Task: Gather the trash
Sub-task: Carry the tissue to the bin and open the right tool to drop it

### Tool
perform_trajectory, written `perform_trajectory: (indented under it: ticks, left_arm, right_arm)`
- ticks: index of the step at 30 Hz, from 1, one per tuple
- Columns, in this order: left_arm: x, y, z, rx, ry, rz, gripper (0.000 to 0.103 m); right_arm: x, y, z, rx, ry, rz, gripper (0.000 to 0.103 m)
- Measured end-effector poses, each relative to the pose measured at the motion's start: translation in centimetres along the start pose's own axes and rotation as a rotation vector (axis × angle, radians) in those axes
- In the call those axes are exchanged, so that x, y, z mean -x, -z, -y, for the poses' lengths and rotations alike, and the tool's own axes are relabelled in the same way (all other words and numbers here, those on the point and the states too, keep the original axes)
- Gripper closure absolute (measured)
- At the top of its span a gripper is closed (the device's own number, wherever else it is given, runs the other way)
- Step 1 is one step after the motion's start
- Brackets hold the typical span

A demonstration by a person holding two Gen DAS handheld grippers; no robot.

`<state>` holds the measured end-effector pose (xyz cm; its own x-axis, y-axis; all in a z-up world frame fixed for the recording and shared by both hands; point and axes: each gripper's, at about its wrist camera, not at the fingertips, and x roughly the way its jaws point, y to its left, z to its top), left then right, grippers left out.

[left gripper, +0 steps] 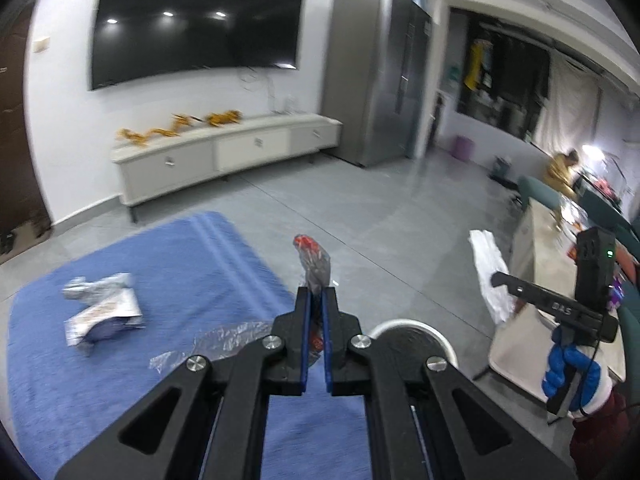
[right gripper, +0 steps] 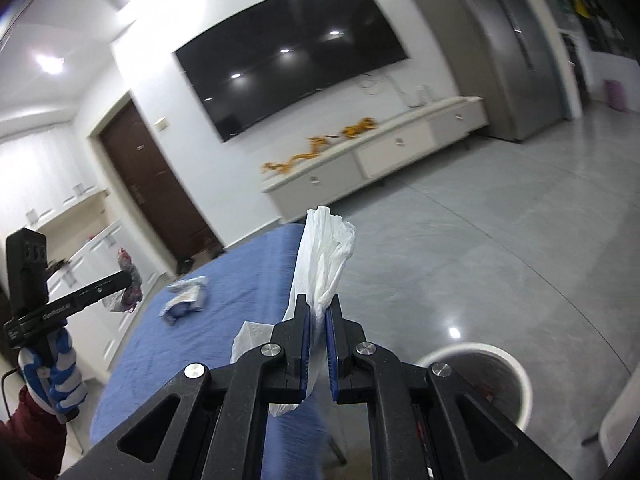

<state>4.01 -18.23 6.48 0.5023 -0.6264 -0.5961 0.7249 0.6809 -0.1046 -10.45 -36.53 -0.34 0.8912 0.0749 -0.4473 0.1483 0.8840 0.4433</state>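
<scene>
Trash is in both my grippers, left gripper clamped on a red wrapper, right gripper pinching white plastic, so I judge the carry underway, next lowering both over the bin at lower right.

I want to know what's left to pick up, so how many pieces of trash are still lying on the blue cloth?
2: a crumpled printed wrapper toward the left of the blue cloth, and a clear plastic film just before the left gripper. More may lie hidden behind the grippers.
</scene>
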Motion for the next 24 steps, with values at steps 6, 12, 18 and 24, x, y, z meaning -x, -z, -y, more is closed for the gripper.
perform_trajectory:
  ticks: [6, 12, 18, 24]
  left_arm:
    - [-6.3, 0.0, 5.9, -0.053, 0.117, -0.115, 0.098]
    - [-13.6, 0.5, 11.0, -0.094, 0.188, -0.248, 0.098]
    - [-19.4, 1.7, 14.4, -0.095, 0.225, -0.337, 0.098]
    - [-22.8, 2.5, 15.8, -0.076, 0.243, -0.386, 0.098]
  right_arm:
    - [0.4, 1.9, 5.4, -0.077, 0.094, -0.033, 0.095]
    - [-1.2, 4.5, 9.6, -0.143, 0.159, -0.108, 0.095]
    - [-3.7, 6.6, 13.3, -0.204, 0.2, -0.184, 0.095]
    - [-5.2, 8.0, 15.4, -0.233, 0.23, -0.238, 0.095]
